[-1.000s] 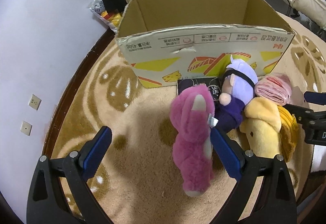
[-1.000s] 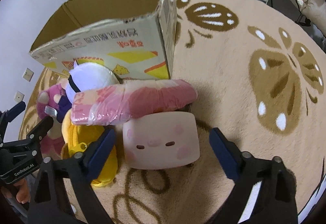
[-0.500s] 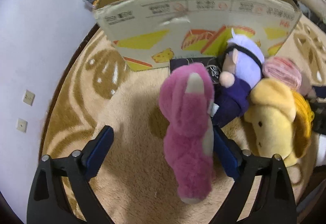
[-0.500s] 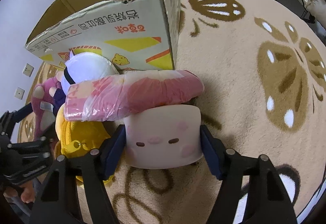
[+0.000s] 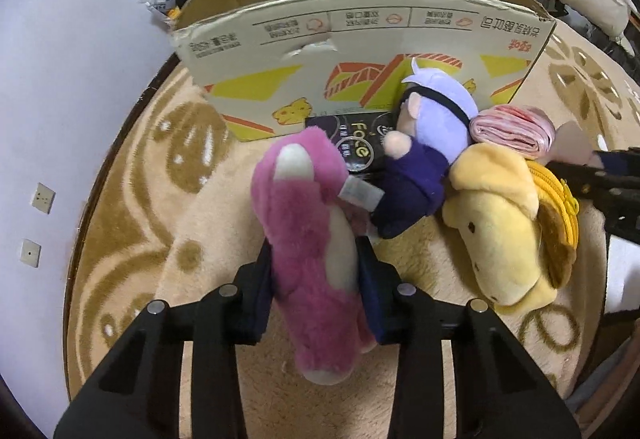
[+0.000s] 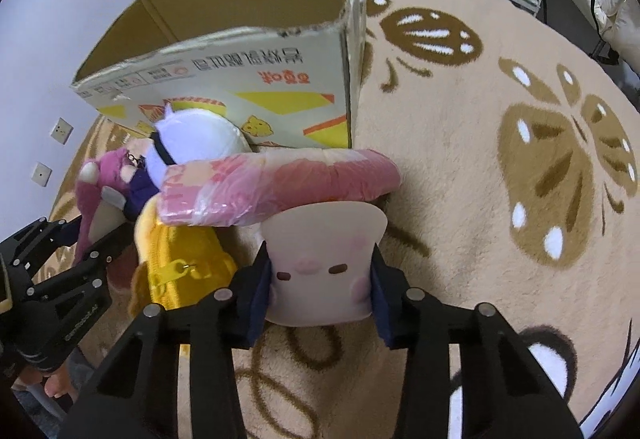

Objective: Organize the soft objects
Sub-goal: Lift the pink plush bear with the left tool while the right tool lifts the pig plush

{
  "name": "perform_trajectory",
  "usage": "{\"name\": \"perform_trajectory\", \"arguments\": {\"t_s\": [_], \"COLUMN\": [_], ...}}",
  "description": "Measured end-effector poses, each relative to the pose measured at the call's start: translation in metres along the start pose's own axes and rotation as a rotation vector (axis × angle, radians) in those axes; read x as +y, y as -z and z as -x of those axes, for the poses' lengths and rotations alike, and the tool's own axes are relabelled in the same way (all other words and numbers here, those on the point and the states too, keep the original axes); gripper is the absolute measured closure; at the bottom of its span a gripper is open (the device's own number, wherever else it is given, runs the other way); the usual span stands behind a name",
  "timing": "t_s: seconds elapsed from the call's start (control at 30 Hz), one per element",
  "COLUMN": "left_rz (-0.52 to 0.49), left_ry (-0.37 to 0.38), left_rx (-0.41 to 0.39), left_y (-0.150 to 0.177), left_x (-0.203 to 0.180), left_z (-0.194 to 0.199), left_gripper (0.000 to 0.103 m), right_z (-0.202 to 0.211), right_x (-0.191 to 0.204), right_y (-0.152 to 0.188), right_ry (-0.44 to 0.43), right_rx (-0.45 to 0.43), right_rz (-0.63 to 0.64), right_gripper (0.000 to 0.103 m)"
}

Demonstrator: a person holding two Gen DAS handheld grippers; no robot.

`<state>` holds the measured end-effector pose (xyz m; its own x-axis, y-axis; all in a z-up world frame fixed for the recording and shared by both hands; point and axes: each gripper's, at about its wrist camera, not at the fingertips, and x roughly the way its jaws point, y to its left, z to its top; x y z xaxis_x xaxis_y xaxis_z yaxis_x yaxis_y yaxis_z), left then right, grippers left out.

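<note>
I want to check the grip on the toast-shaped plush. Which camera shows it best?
The right wrist view: the toast plush sits centred, face visible, squeezed between the right gripper jaws. The left wrist view does not show it clearly; other toys block it.

Landmark: cardboard box (image 5: 360, 35), top open, no flaps across the mouth. Its near wall stands between the toy heap and the opening. Packed against that wall: purple-headed doll (image 5: 432, 119), pink wrapped roll (image 6: 280, 187), black packet (image 5: 352, 147). Yellow plush (image 5: 500, 223) crowds the gap between both grippers. Rug (image 6: 480, 159) right of the box lies bare; rug left of it, toward the wall (image 5: 60, 79), narrower.
</note>
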<state>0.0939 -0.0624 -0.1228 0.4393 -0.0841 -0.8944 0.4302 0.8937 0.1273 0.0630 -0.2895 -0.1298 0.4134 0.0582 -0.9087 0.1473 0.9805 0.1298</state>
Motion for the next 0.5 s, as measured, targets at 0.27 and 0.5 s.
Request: {"name": "perform_trajectory", "arguments": {"t_s": [0.27,0.5], "left_rz": [0.067,0.127], "left_ry": [-0.043,-0.09], "left_rx": [-0.057,-0.117], "left_y": [0.005,0.01], "left_x": [0.012,0.026], "left_z": [0.023,0.044], "left_gripper": [0.067,0.067], "right_z": [0.022,0.044], "right_x": [-0.01,-0.013], "right_y": [0.0,-0.003], "right_ry": [-0.006,-0.001], "right_rx": [-0.057,-0.138], "right_rz": [-0.03,-0.045], "right_gripper": [0.06,0.064]}}
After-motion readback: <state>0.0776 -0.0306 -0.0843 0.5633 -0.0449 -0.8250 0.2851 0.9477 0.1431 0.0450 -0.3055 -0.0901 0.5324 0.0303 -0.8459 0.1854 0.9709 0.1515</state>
